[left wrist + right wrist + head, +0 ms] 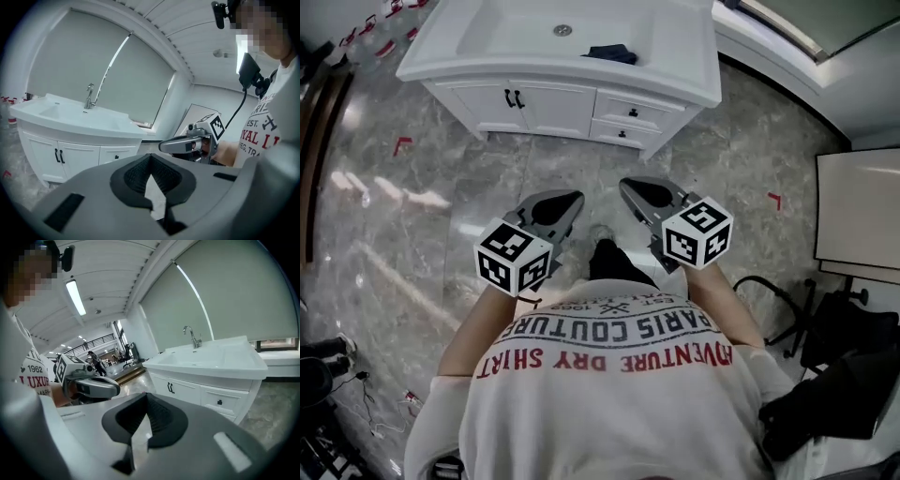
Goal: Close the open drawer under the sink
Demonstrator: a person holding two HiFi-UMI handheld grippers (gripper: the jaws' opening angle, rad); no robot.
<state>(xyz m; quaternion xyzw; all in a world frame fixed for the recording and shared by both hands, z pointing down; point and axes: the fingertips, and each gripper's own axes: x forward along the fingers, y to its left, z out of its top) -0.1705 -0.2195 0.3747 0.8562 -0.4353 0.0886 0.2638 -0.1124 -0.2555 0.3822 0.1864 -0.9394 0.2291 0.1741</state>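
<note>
Left tool (574,199): jaws closed tip to tip, nothing between them; held at waist height, aimed toward the vanity cabinet (546,111).
Right tool (626,186): likewise closed and empty, just beside the left one.
Why held so: judged a ready stance; both are well apart from the cabinet and the approach is not yet made.
Drawers (630,112): two stacked at the cabinet's right; cannot tell which stands open.
Sink basin (478,42): holds a dark cloth (612,53).

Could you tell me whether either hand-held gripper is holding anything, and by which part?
Nothing is held; the left hand-held gripper and the right hand-held gripper are both shut and empty.
</note>
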